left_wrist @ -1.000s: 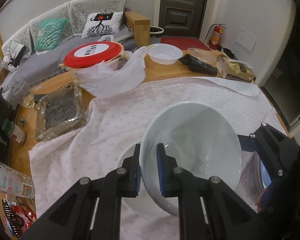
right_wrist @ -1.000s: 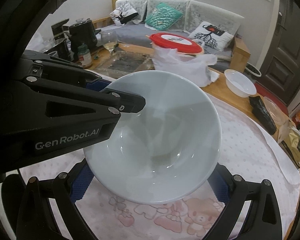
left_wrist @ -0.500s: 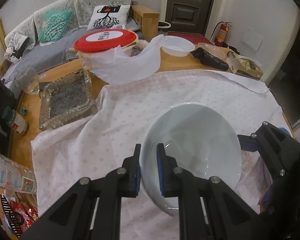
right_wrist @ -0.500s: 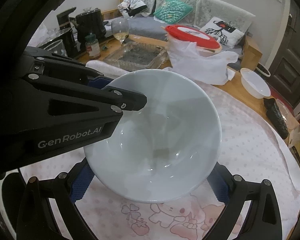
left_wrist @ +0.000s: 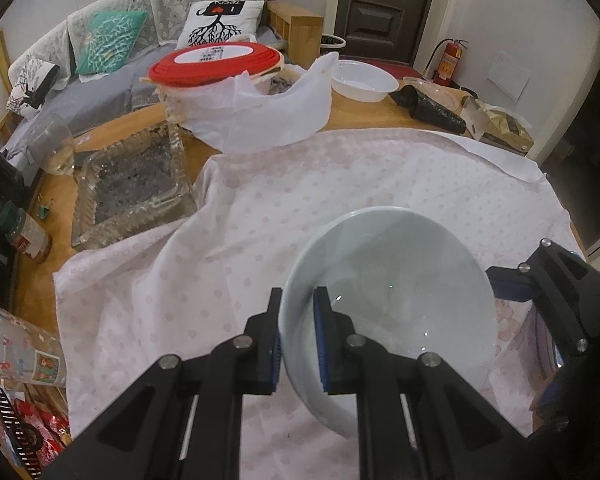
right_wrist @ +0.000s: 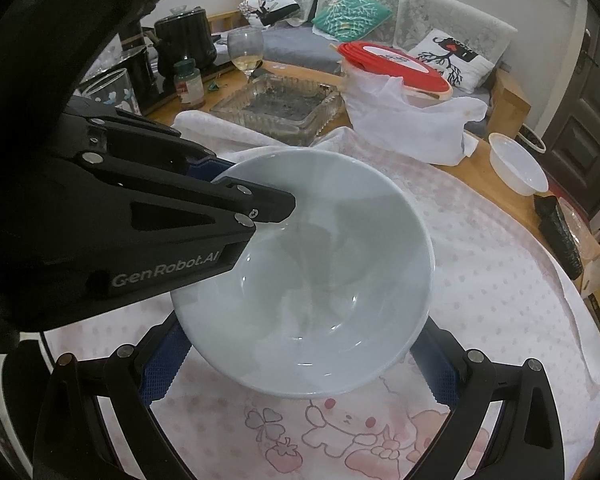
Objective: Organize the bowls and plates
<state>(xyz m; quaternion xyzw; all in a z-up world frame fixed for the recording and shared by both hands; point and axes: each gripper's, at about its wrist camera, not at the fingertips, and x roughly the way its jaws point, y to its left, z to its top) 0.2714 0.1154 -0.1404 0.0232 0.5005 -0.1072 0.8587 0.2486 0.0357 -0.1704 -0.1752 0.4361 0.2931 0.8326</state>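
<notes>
A pale blue-white ceramic bowl (left_wrist: 396, 292) hangs above the pink dotted cloth (left_wrist: 260, 216). My left gripper (left_wrist: 298, 316) is shut on its near rim, one blue pad inside and one outside. In the right wrist view the same bowl (right_wrist: 320, 280) fills the middle, with the left gripper (right_wrist: 260, 208) clamped on its left rim. My right gripper (right_wrist: 300, 364) is open, its fingers spread on either side of the bowl's underside; I cannot tell whether they touch it. The right gripper (left_wrist: 540, 292) also shows at the bowl's right in the left wrist view.
A glass tray (left_wrist: 136, 188), a red-lidded container in a white bag (left_wrist: 220, 64), a white plastic bowl (left_wrist: 364, 80), a wine glass (right_wrist: 245, 50), a kettle (right_wrist: 184, 40) and a pill bottle (right_wrist: 189, 84) stand on the wooden table's far side. A printed cup (left_wrist: 20, 352) is near left.
The left gripper has carried the bowl nearer and higher, away from the white dish seen under it a second ago. The right gripper has stayed open below it.
</notes>
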